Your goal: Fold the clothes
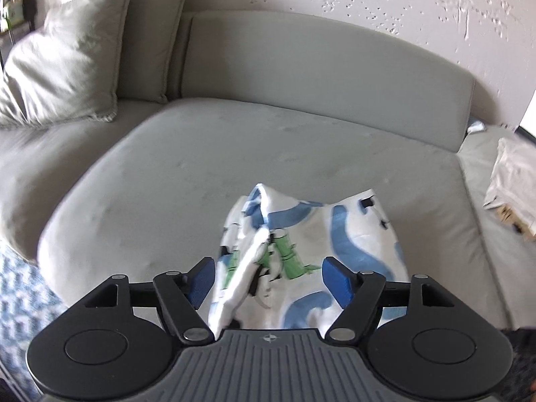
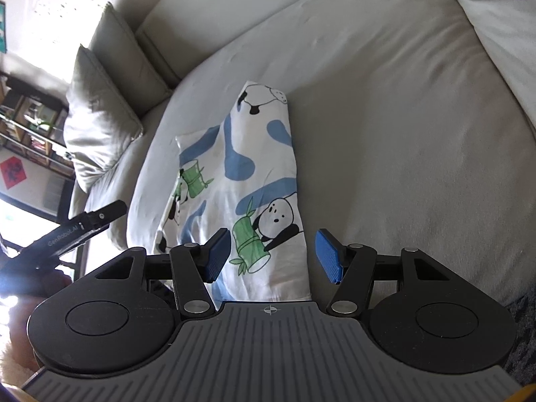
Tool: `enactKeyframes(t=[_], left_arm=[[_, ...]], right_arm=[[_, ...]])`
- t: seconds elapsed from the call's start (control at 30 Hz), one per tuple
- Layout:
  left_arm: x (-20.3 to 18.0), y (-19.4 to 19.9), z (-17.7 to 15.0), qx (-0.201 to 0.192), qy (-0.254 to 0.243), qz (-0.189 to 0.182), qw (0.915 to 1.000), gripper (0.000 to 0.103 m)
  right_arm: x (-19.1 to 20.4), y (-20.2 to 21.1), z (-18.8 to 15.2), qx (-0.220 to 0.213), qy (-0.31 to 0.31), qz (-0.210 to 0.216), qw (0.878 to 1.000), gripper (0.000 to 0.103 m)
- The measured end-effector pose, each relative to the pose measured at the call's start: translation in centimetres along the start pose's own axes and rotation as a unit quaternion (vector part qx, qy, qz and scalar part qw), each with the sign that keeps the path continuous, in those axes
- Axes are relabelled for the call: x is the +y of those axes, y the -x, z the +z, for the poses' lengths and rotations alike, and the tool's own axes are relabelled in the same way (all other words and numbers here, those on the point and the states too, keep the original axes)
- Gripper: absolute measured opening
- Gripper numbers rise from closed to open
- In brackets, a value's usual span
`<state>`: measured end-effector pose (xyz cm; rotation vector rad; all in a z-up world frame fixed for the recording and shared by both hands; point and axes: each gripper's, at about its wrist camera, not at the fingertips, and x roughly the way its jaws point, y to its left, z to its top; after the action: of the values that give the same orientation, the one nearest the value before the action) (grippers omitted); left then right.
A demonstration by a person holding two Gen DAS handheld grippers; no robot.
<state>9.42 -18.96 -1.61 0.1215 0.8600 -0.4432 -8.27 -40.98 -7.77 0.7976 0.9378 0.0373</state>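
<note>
Sofa seat [image 2: 385, 134] | cloth [image 2: 241, 181] long axis runs away from right tool [image 2: 273, 256], spread, nearer | left tool [image 1: 268, 278] spread, over cloth's end

Counts: 1 panda-print cloth [image 2: 241, 174] on the sofa [image 1: 207, 154]. 2 grippers, left gripper [image 1: 268, 278] and right gripper [image 2: 269, 254], w/ 2 blue pads each, 4 total. 2 throw pillows [image 1: 63, 63] at the sofa's corner. 1 clothes pile [image 1: 512, 184] off to the side. 1 patterned rug [image 1: 20, 301]. 1 shelf unit [image 2: 30, 124], 1 red wall sign [image 2: 13, 172].
</note>
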Motion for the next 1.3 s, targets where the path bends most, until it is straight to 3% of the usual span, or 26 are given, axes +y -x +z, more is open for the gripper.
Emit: enactKeyframes(t=[0.23,0.43,1.0,1.1,1.17,1.3], left_arm=[[-0.1,-1.7,0.7,0.018,0.011,-0.012,0.9997,0.072],[0.6,-3.0,1.4,0.029,0.012,0.000,0.9995,0.072],[3.2,-6.4,3.2,0.031,0.032,-0.021,0.9988,0.072],[3.4,-6.9,3.7,0.027,0.033,-0.028,0.9987,0.065],[3.6,-7.2,4.0,0.024,0.034,-0.033,0.9986,0.049],[3.8,-8.2,4.7,0.022,0.035,-0.042,0.9983,0.044]], right_arm=[[0.3,-0.2,0.6,-0.004,0.000,-0.003,1.000,0.063],[0.3,-1.1,1.7,-0.001,-0.002,-0.004,1.000,0.064],[0.2,-4.9,5.1,0.002,-0.017,0.022,1.000,0.064],[-0.1,-5.7,5.7,0.004,-0.023,0.020,1.000,0.064],[-0.3,-6.3,6.1,0.005,-0.027,0.019,0.999,0.064],[-0.9,-7.3,7.0,0.004,-0.038,0.019,0.999,0.064]])
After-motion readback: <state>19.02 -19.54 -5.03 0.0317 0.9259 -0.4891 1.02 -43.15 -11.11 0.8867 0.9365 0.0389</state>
